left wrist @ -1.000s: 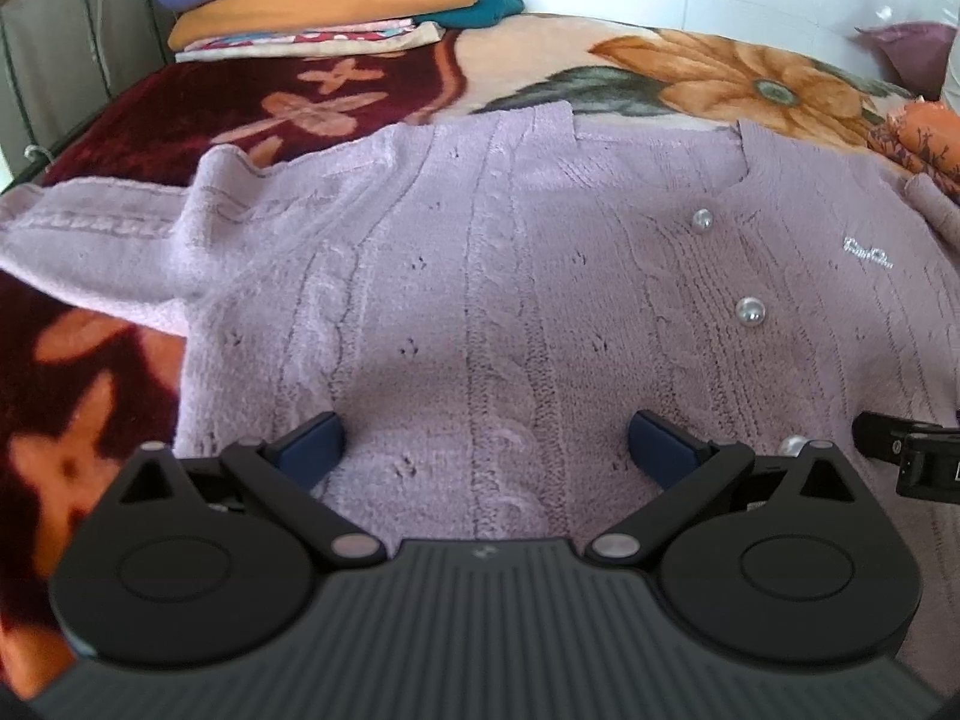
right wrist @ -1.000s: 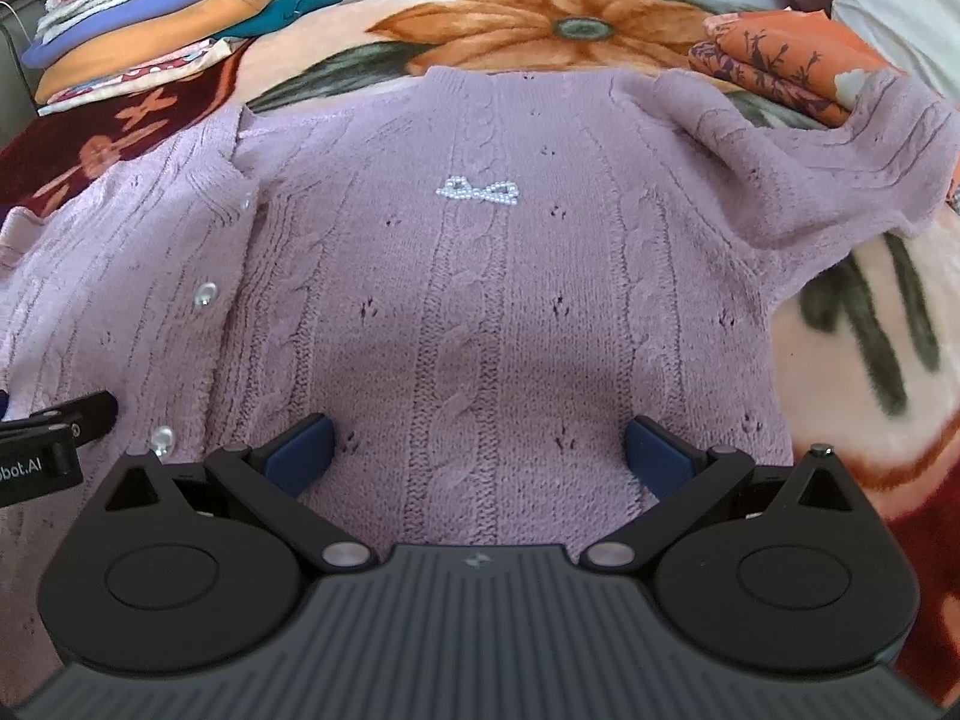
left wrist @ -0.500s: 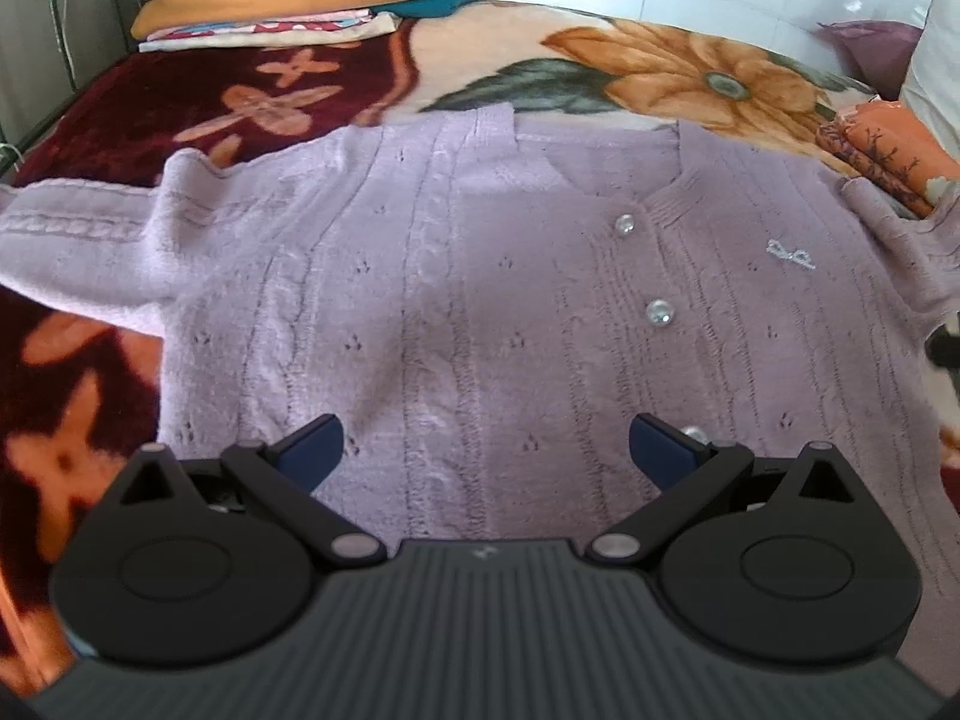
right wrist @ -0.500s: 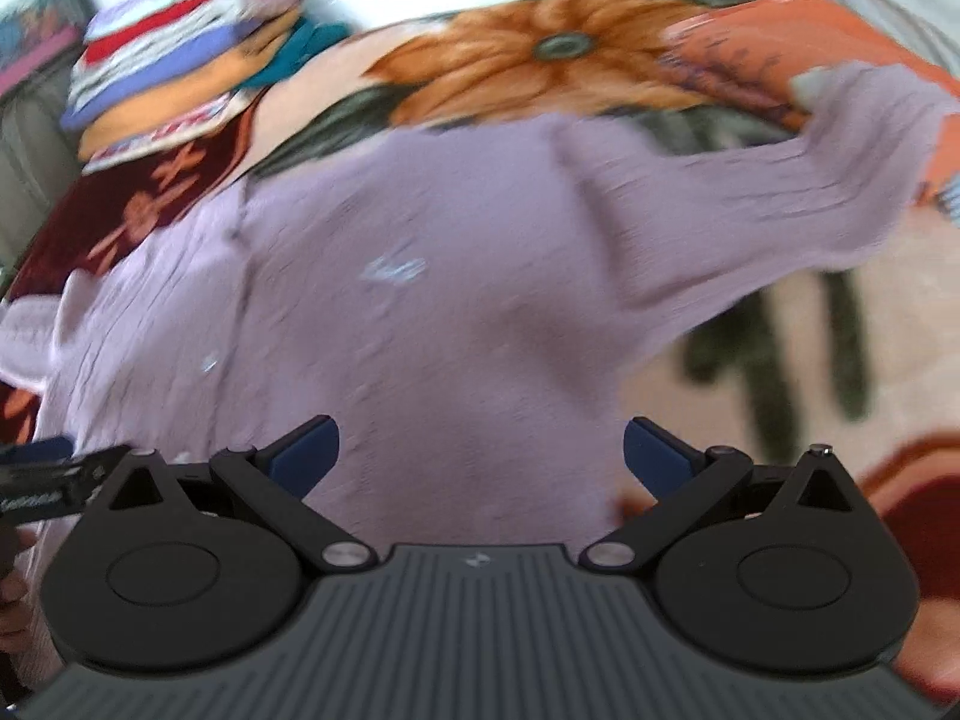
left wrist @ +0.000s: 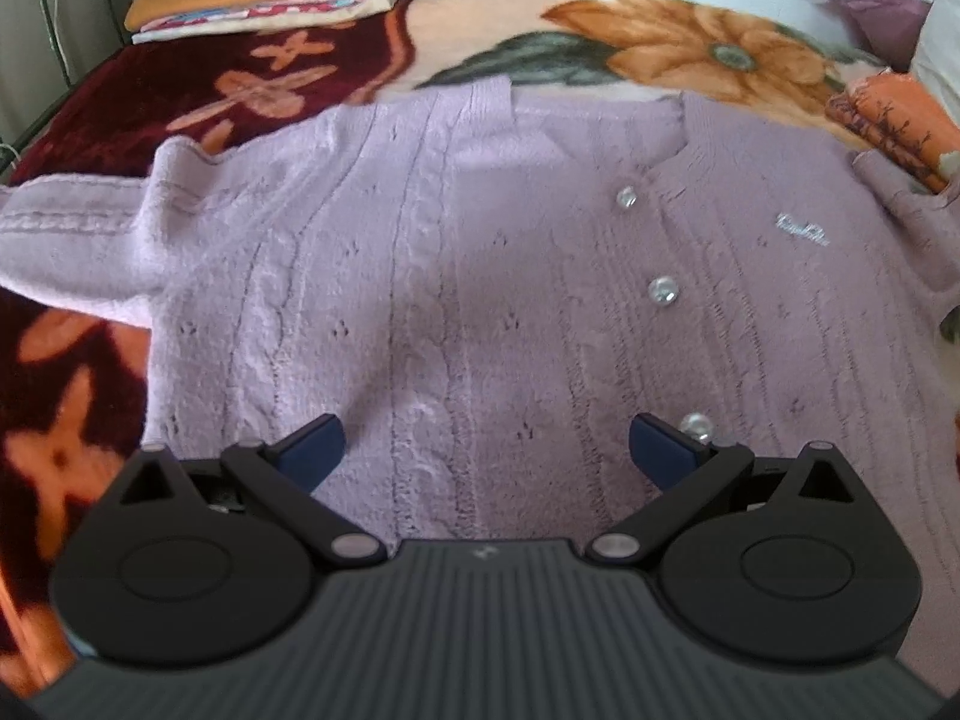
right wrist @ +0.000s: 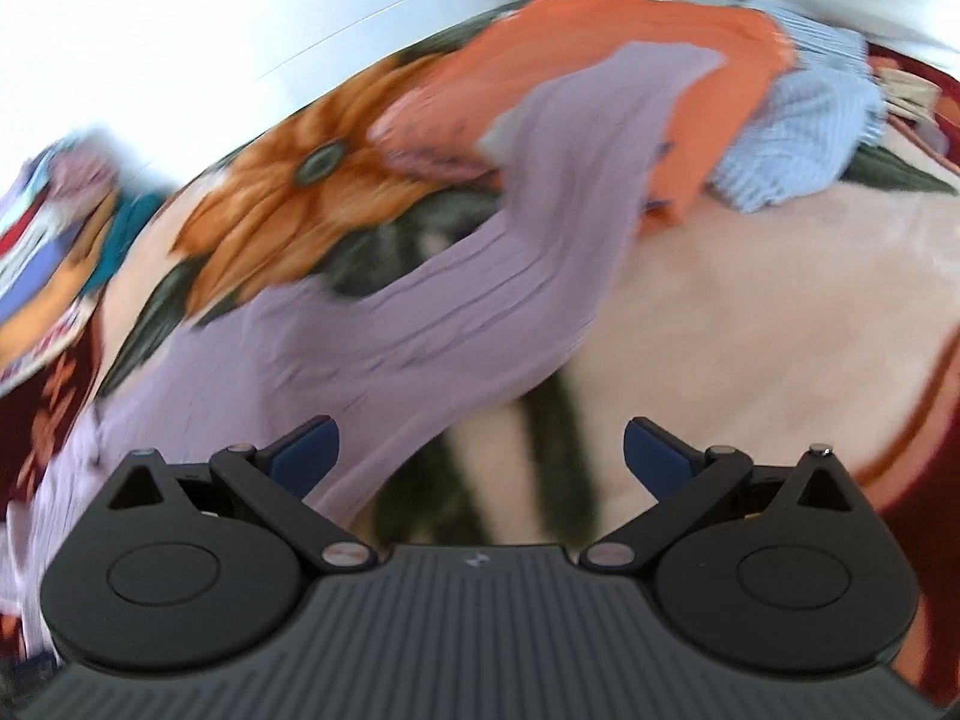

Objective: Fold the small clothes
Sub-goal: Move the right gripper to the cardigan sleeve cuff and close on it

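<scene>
Floral blanket [left wrist: 90, 420] held a lilac knitted cardigan [left wrist: 480, 300] spread flat, unfolded; left gripper [left wrist: 486, 450] and right gripper [right wrist: 480, 450] hovered, jaws spread, empty.

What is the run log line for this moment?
lilac knitted cardigan: flat on floral blanket | left gripper: open | right gripper: open, near sleeve

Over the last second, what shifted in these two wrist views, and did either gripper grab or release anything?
The right gripper swung rightward off the lilac cardigan's body toward its sleeve, its view now motion-blurred. The left gripper moved only a little above the cardigan front. Nothing was grabbed or released: both sets of jaws stayed open and empty. The cardigan stayed spread flat and buttoned on the floral blanket.
</scene>
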`<action>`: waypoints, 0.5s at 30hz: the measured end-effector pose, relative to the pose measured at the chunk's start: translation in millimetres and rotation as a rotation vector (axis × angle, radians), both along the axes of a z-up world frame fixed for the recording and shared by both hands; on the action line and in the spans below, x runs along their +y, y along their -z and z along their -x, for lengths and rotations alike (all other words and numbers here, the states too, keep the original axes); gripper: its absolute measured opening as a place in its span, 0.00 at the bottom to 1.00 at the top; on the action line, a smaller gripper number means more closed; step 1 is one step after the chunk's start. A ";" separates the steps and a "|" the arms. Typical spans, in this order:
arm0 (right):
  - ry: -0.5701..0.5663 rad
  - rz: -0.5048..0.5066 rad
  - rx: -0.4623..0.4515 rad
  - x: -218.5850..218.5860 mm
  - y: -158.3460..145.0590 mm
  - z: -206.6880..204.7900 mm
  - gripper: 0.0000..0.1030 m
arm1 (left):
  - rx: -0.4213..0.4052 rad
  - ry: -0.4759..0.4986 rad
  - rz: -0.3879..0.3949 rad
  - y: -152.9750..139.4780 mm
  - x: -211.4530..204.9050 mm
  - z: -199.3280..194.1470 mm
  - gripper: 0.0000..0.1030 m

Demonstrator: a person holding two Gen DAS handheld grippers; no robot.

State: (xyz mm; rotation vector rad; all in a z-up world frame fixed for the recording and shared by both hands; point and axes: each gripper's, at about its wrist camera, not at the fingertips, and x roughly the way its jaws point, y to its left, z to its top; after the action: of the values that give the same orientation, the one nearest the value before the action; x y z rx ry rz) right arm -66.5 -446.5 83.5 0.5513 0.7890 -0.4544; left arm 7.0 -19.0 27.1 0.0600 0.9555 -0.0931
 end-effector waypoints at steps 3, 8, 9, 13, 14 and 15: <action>0.070 -0.032 -0.014 -25.6 3.8 -3.5 1.00 | 0.017 -0.003 -0.017 7.0 -2.2 -2.2 1.00; 0.111 -0.033 -0.037 -55.5 8.9 -14.9 1.00 | 0.009 0.007 -0.050 10.7 -6.5 -1.0 1.00; 0.115 -0.031 -0.033 -58.9 10.7 -19.3 1.00 | 0.006 0.007 -0.054 11.8 -7.1 -0.5 1.00; 0.141 -0.065 -0.032 -76.8 23.1 -37.1 1.00 | -0.011 0.026 -0.082 15.2 -12.7 1.0 1.00; 0.144 -0.093 -0.037 -80.5 28.0 -40.6 1.00 | -0.017 0.032 -0.085 16.5 -12.7 0.9 1.00; 0.151 -0.134 -0.043 -84.3 34.7 -43.6 1.00 | -0.022 0.035 -0.084 17.6 -12.6 1.1 1.00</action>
State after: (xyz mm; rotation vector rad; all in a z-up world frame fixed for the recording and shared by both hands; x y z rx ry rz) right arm -22.9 -530.8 48.8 0.7469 0.7426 -0.5293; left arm 6.0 -31.6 9.5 0.1547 0.9365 -0.0847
